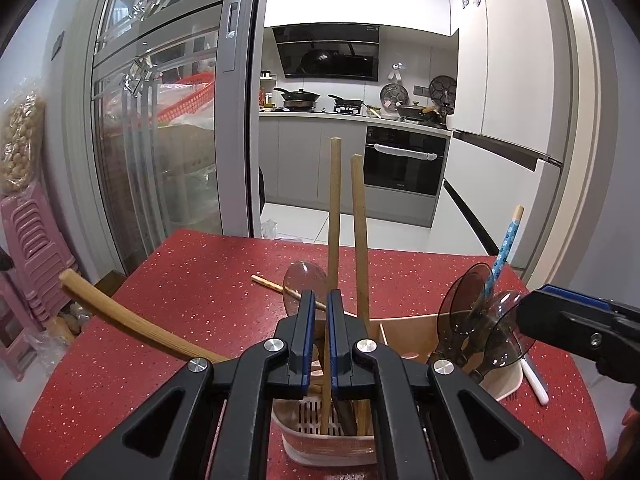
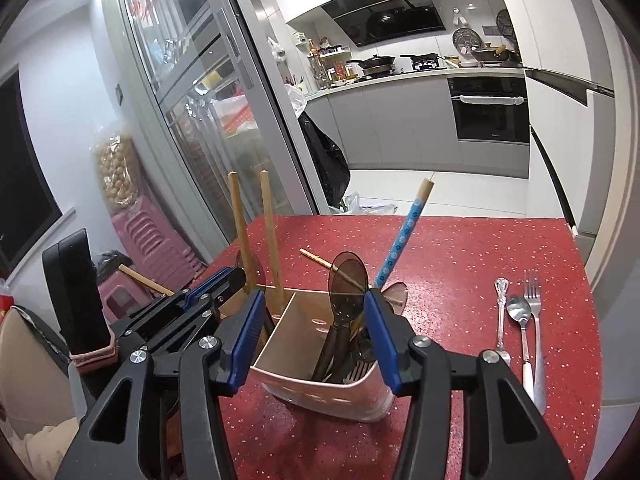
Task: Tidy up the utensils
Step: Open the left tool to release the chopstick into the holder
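While your left gripper pinches an upright wooden chopstick standing in the caddy on the red table, your right gripper hangs half-open, empty, around its spoon compartment; a fork lies farther right.

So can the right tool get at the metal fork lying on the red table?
Probably yes: the right tool is open and empty, and the metal fork lies uncovered on the red table.
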A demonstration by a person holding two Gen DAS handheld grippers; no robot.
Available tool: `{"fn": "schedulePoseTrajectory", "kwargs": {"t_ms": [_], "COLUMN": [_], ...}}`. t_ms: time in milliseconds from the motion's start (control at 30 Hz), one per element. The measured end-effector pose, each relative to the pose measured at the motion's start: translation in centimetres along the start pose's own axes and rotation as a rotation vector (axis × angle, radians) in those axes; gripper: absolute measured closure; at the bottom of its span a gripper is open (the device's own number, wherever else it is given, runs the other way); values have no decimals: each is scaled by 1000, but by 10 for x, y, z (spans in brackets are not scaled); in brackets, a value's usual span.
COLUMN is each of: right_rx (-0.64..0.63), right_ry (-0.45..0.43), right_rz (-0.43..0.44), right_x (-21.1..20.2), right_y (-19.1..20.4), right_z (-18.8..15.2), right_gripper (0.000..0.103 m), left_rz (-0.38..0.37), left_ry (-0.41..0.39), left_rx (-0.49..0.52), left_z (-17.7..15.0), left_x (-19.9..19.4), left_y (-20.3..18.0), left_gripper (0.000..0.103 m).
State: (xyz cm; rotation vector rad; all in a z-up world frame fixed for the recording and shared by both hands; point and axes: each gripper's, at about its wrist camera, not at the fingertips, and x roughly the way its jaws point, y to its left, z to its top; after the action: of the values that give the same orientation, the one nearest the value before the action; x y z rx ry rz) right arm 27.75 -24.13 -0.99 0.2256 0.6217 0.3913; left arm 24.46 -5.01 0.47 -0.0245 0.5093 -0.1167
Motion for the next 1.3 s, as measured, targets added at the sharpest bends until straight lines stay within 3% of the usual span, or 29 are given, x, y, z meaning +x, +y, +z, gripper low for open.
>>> {"fn": "schedulePoseTrajectory", "kwargs": {"t_ms": [700, 1100, 1300], "right_rx": [61, 125, 131], "right_ry": [-17, -33, -38], "right_rz": [-34, -97, -113], "right_x": [-20, -37, -43], "right_y": [-14, -34, -34], "right_z": [-8, -8, -10], "right_gripper": [46, 46, 46], "left_rz": [-15, -14, -44], "left_ry": [-130, -171, -208], "left_rx": [32, 59, 29], "left_z": [3, 14, 17], "left_x": [-33, -50, -65], "left_y": [-1, -9, -4], "left_gripper": [74, 74, 73]}}
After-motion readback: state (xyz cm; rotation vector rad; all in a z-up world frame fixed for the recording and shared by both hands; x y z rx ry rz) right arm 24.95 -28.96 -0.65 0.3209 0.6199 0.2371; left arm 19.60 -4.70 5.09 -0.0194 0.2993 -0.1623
